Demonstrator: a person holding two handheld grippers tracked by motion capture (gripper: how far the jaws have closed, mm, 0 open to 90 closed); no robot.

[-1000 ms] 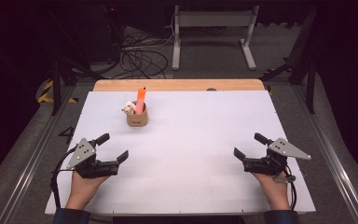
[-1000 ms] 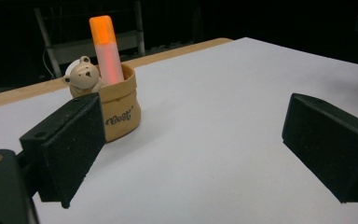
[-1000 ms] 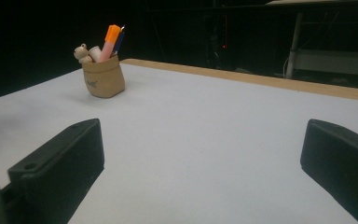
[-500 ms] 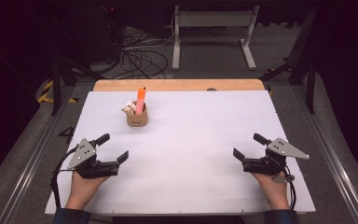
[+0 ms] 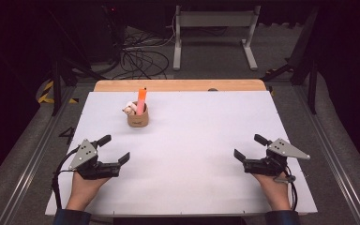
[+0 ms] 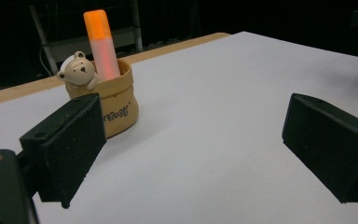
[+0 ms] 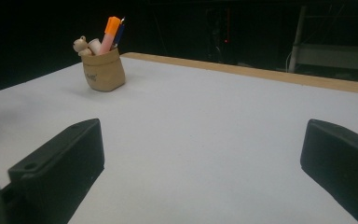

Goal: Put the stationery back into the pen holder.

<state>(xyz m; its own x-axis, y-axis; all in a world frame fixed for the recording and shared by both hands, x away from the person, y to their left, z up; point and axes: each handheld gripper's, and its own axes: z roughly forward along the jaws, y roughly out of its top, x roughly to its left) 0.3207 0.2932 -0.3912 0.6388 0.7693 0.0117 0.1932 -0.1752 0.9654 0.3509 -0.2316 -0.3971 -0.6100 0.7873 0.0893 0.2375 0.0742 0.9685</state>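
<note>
A small tan pouch-shaped holder [image 5: 138, 118] stands upright on the white table [image 5: 192, 140], toward the back left. An orange highlighter [image 5: 141, 99] sticks up out of it beside a little bear figure [image 5: 129, 110]. In the left gripper view the holder [image 6: 112, 102], highlighter [image 6: 101, 44] and bear [image 6: 78, 71] sit just beyond the left jaw. The right gripper view shows the holder [image 7: 102, 70] far off at the upper left. My left gripper [image 5: 114, 149] rests open near the front left edge, nothing between its jaws. My right gripper [image 5: 251, 146] rests open near the front right, also empty.
A wooden strip [image 5: 178, 85] runs along the table's far edge. Beyond it lie cables [image 5: 140, 56] on the floor and a metal stand [image 5: 215, 28]. Metal rails [image 5: 28, 159] flank both sides of the table.
My right gripper has shifted very slightly leftward. The left gripper and the holder are unmoved.
</note>
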